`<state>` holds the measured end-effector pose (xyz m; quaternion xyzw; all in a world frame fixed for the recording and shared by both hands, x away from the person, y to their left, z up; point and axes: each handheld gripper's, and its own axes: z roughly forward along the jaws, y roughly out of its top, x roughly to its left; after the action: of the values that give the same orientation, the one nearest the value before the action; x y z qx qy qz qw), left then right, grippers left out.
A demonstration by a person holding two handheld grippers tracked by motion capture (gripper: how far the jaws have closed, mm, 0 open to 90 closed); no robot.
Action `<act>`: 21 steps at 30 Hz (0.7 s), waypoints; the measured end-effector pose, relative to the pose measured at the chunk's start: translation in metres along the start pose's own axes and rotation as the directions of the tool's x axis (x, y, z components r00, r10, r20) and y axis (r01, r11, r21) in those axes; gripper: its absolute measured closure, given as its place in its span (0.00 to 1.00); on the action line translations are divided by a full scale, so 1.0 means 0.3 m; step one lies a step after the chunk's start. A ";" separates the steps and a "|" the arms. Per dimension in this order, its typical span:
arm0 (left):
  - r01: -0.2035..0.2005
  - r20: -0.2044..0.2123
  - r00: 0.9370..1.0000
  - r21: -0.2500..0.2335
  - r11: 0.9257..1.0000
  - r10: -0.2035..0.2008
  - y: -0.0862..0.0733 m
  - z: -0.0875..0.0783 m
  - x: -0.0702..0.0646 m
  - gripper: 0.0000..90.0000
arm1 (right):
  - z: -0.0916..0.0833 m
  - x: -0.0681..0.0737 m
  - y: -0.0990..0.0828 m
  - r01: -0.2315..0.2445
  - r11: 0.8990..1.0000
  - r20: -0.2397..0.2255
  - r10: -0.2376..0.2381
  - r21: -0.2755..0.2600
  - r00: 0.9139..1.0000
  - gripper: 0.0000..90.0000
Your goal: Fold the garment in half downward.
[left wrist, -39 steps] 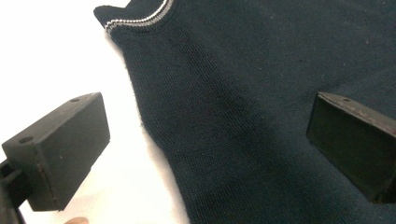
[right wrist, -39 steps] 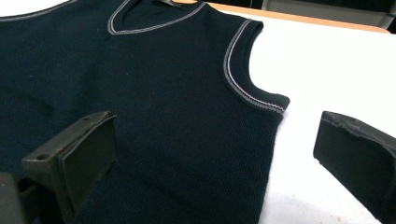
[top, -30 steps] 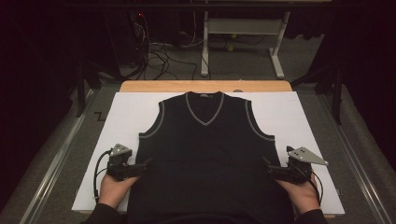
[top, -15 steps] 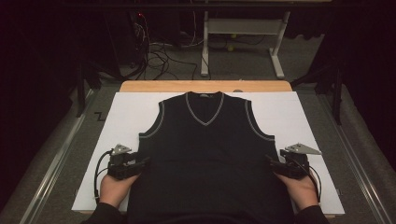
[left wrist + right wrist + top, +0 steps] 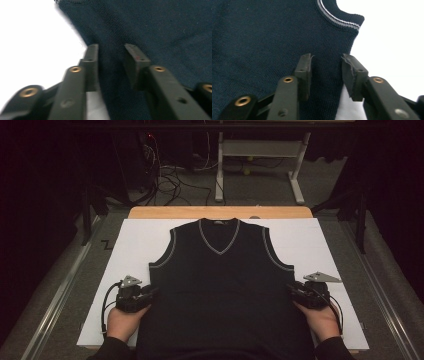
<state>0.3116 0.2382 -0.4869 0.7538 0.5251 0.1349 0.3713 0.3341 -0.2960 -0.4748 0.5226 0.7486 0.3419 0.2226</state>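
While closing, left gripper [image 5: 111, 51] and right gripper [image 5: 327, 60] half-narrowed, vest [image 5: 225, 285] edges between, unpinched

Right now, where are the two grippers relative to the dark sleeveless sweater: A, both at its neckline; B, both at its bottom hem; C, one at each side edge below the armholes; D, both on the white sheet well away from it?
C: the left gripper and right gripper each straddle a side edge of the sweater vest, below its armholes.
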 end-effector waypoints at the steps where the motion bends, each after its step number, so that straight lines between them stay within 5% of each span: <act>1: -0.001 0.001 1.000 0.000 1.000 0.001 0.000 0.000 0.000 0.71 | 0.000 0.000 0.000 -0.001 1.000 0.001 0.001 0.002 1.000 0.72; 9: -0.003 0.006 1.000 0.004 1.000 0.003 0.000 0.000 0.000 0.80 | -0.002 0.007 -0.002 0.020 1.000 -0.018 -0.020 0.000 1.000 0.88; 17: 0.010 0.025 1.000 0.009 1.000 -0.010 0.004 -0.003 0.002 0.89 | -0.007 0.013 -0.003 0.040 0.999 -0.022 -0.040 -0.013 0.999 0.94; 21: 0.019 0.026 1.000 -0.054 0.998 -0.018 0.008 -0.035 0.007 0.89 | -0.028 0.009 -0.003 0.043 0.997 -0.028 -0.045 -0.059 0.999 0.95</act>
<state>0.3079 0.2441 -0.4785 0.7404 0.5233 0.1359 0.3994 0.3267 -0.2961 -0.4698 0.4941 0.7530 0.3661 0.2342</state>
